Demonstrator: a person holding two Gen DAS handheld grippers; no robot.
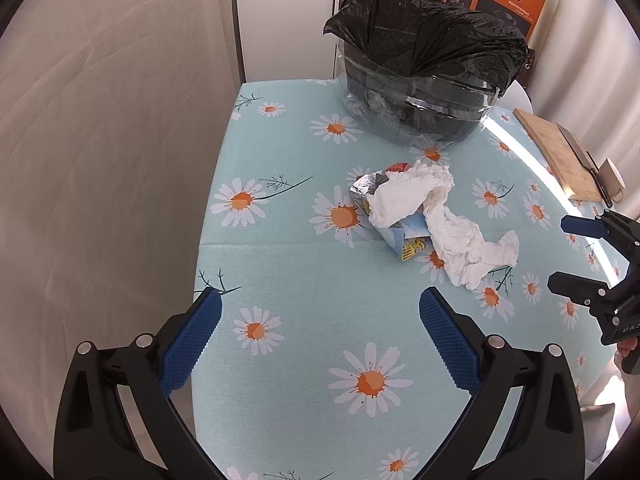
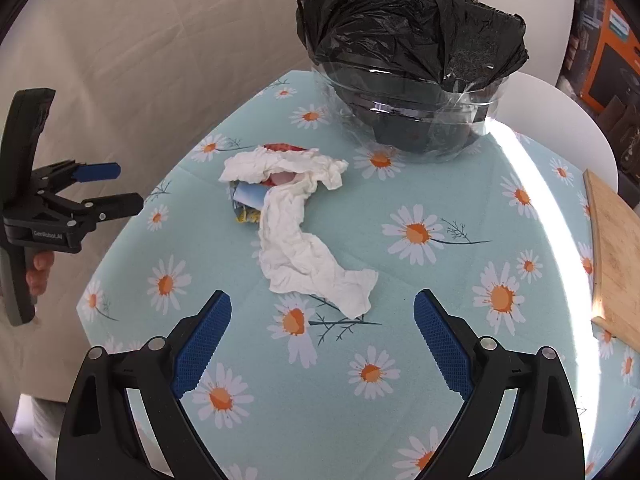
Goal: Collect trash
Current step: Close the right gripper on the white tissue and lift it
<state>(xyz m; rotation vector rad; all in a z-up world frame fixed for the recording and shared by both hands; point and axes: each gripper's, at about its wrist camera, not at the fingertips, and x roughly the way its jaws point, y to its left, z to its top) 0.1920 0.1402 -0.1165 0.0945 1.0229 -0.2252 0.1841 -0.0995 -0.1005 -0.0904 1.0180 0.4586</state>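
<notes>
Daisy cloth (image 1: 304, 264) on table, curtain (image 1: 100, 120) behind. Tissue (image 1: 440, 220) over wrappers (image 1: 362, 192) mid-table, near bin (image 1: 420, 80). Board (image 1: 560, 152) at edge. Left gripper (image 1: 320, 320), right gripper (image 2: 322, 316) wide, empty.

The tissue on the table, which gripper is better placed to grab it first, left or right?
Right, probably. The tissue trails down to just ahead of the open right gripper, nearly between its fingers. The open left gripper sits farther back and off to the side.

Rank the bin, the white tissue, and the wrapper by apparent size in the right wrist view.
1. Bin, lined with a black bag: largest.
2. White tissue.
3. Wrapper: smallest, though the tissue hides part of it, so its full size is unsure.
</notes>
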